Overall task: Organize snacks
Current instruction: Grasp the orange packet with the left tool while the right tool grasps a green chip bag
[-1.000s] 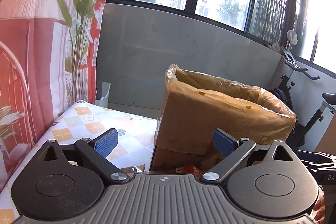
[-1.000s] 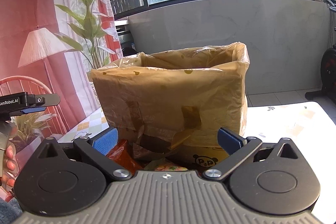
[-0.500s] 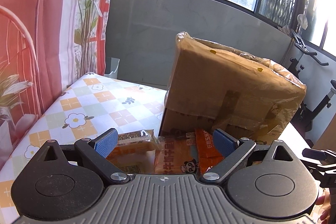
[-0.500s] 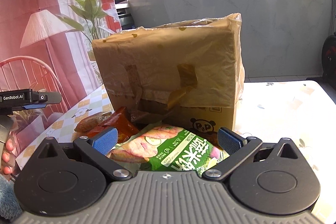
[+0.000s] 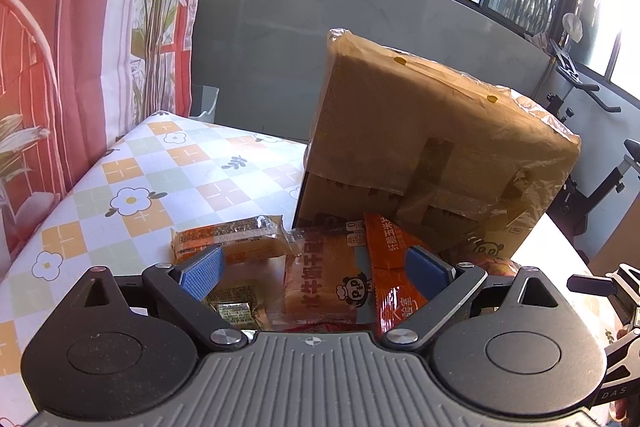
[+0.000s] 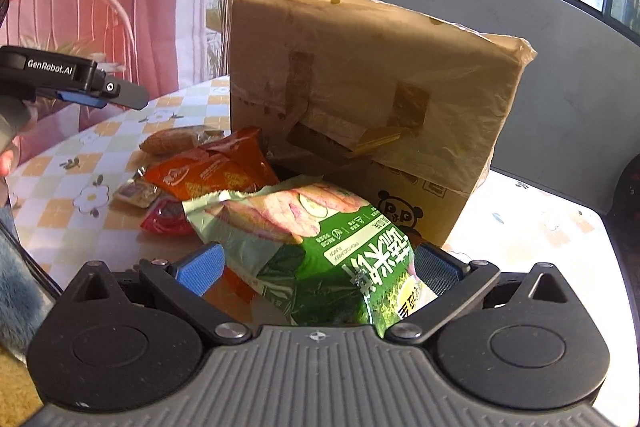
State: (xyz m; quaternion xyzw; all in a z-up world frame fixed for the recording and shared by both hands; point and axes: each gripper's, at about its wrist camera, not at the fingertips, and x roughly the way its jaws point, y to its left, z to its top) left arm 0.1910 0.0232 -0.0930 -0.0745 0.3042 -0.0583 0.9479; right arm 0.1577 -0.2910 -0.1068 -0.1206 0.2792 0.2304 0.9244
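Nearest the right wrist camera, the right tool (image 6: 316, 269) stands wide open with a green snack bag (image 6: 320, 247) lying between its blue pads; neither pad visibly presses it, and the bag's lower end is hidden behind the tool body. Beyond the bag lies an orange chip packet (image 6: 212, 171), with a small red packet (image 6: 164, 219) partly tucked under it and a brown wrapped bun (image 6: 172, 141) further back — all on the table (image 6: 72, 183) with its flowered check cloth.

The left tool (image 5: 316, 273) is likewise spread wide and holds nothing. Between and past its pads lie a clear-wrapped bread packet (image 5: 324, 275) with a panda mark, an orange packet (image 5: 390, 267) overlapping its right edge, and a wrapped cake (image 5: 232, 239) to the left. A small printed packet (image 5: 234, 301) sits close under the left pad, its label too small to read.

Behind the snacks stands a cardboard box (image 5: 436, 163), lined with plastic film folded over its rim and patched with tape. Its inside cannot be seen from either view. In the right wrist view the left tool shows at the far left edge, cut off by the frame, with a fingertip (image 6: 5, 161) just visible.
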